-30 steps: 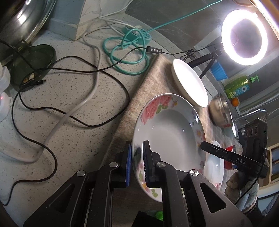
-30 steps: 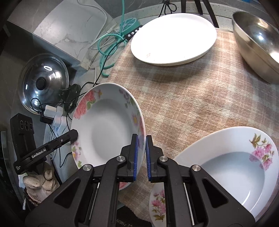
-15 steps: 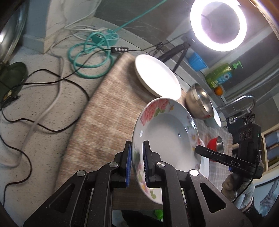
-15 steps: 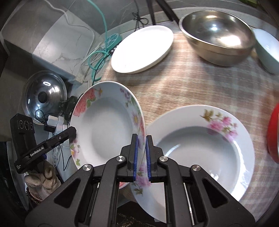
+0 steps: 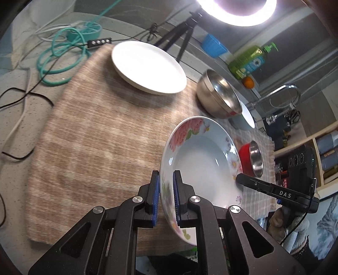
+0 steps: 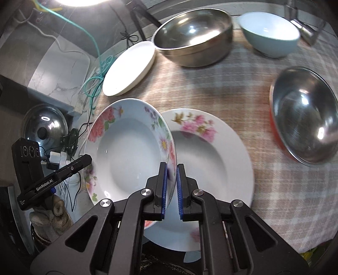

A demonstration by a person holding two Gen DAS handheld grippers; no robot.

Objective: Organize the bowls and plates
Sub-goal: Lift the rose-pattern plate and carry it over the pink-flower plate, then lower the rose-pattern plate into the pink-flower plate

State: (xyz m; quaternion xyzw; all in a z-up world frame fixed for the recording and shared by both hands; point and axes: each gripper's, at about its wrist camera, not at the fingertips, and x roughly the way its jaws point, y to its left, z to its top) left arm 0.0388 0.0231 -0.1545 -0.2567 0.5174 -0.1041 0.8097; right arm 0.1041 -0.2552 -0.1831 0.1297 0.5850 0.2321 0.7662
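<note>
The left gripper [image 5: 165,197] is clamped on the near rim of a deep white ceramic plate with pink and purple flowers round its rim [image 5: 202,167], its blue pads [image 5: 155,198] pressed to either face of the edge. The right gripper [image 6: 171,186] pinches the opposite rim of that same plate, so the plate hangs between the two, tilted and clear of the cloth. In the right wrist view the left gripper's black finger appears at the plate's far left edge, above a gloved hand [image 6: 50,213]; in the left wrist view the right gripper's finger shows at the plate's right edge.

Just beneath and to the right of the held plate lies a second deep white plate with pink blossoms [image 6: 213,167], flat on a beige checked tablecloth [image 5: 101,135]; the held plate overlaps its left side. Farther out on the cloth sits a plain white round plate [image 5: 147,66], and touching its rim in the right wrist view, a large stainless steel bowl [image 6: 193,36]. Beside that stands a pale blue ceramic bowl [image 6: 270,33]. To the right lies a steel-lined bowl with a red outside [image 6: 304,116], tipped toward the camera.

Beyond the cloth are a coiled teal cable [image 5: 61,57], a glowing ring light [image 5: 236,10] on a black tripod, and a green soap bottle [image 5: 249,61].
</note>
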